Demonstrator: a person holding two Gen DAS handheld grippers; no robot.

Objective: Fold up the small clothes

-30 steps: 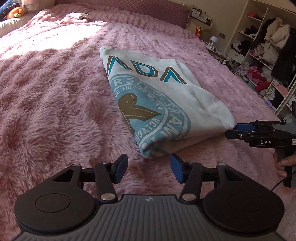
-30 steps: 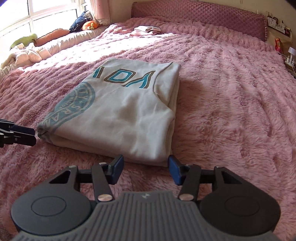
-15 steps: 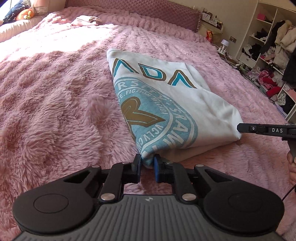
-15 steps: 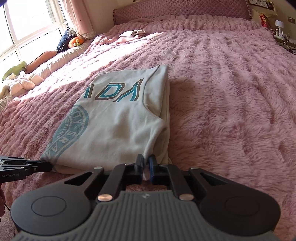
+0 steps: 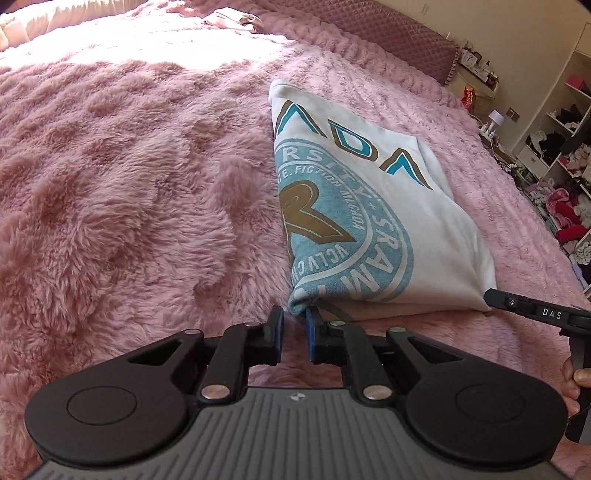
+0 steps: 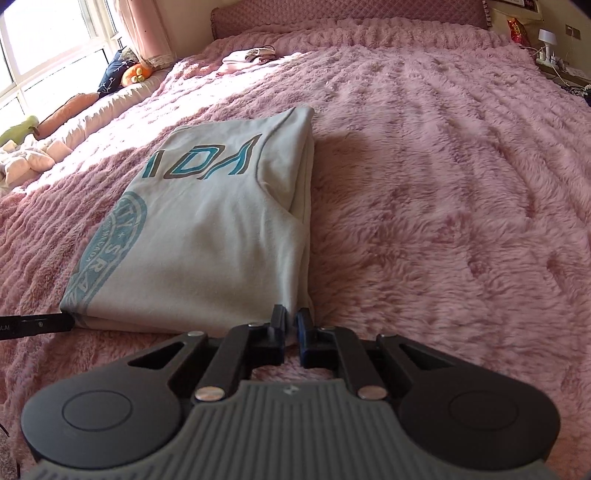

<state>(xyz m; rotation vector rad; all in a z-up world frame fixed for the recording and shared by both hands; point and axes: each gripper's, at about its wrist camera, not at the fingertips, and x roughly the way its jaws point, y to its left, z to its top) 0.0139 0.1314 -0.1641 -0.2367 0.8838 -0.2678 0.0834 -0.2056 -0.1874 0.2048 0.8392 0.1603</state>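
A white shirt [image 5: 373,206] with a teal and gold print lies folded on the pink fluffy bed cover [image 5: 129,192]. My left gripper [image 5: 294,317] is shut on the shirt's near left corner, which sits pinched between the pads. My right gripper [image 6: 291,319] is shut on the near right corner of the shirt [image 6: 207,229]. Each gripper also shows in the other's view: the right gripper at the right edge [image 5: 532,310], the left gripper at the left edge [image 6: 37,325]. The near edge of the shirt spans between them.
A small pink garment [image 6: 251,57] lies far up the bed near the quilted headboard [image 6: 351,14]. Pillows and soft toys [image 6: 37,147] lie by the window at the left. Open shelves with clothes [image 5: 561,177] stand beside the bed at the right.
Both grippers moved in from open and closed on the shirt's near corners. Since half a second ago both have tilted and drawn slightly, with the corners still held.
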